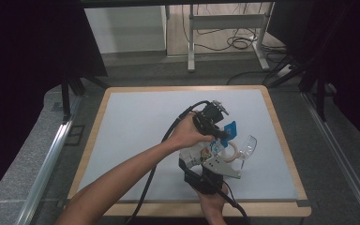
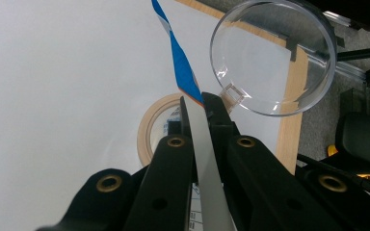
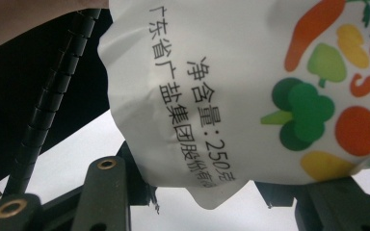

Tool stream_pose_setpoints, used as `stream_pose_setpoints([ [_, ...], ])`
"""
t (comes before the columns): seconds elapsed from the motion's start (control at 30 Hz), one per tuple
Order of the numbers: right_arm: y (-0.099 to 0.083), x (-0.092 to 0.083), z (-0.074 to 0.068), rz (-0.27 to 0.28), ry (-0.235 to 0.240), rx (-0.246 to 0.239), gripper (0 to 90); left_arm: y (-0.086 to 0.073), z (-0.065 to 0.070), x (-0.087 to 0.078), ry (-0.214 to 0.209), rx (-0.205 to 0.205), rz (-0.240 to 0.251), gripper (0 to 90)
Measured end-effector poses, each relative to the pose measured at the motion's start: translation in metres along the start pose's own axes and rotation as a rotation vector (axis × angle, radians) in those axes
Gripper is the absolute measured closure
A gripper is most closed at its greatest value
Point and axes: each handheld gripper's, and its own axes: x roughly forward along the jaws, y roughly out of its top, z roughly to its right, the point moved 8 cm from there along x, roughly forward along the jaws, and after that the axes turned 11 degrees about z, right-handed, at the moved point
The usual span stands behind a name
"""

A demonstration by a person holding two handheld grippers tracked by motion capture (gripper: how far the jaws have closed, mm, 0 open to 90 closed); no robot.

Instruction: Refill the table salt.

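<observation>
left gripper (image 2: 196, 103): clamped on blue top edge of bag (image 3: 231, 86) | right gripper (image 3: 207, 192): jaws half apart, gripping bag's lower body | bag: held above table (image 1: 136, 122), over tape roll (image 2: 149, 127); clear lid (image 2: 274, 57) just beside roll

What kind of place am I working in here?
Probably a lab recording rig, not a home: a wood-edged table with a bare grey top, black curtains on both sides, and loose cables on the floor under a metal desk frame behind.
</observation>
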Motion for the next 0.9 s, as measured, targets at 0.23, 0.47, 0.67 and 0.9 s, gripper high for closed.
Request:
stream_pose_setpoints([
  [0.23,0.0012,-0.0016,-0.0009,0.001,0.003,0.006,49.8,0.0002,0.0012,-0.0004,-0.004,0.001,0.001,90.0],
  [0.47,0.0016,-0.0019,-0.0014,0.005,0.003,0.004,49.8,0.0005,0.0018,-0.0011,-0.004,0.003,0.006,90.0],
  [0.67,0.0020,-0.0020,-0.0013,0.007,0.002,0.003,49.9,0.0005,0.0017,-0.0011,-0.006,0.002,0.004,90.0],
  [0.9,0.0022,-0.0014,-0.0013,0.010,0.003,0.005,49.9,0.0009,0.0015,-0.0011,-0.005,0.005,-0.001,90.0],
])
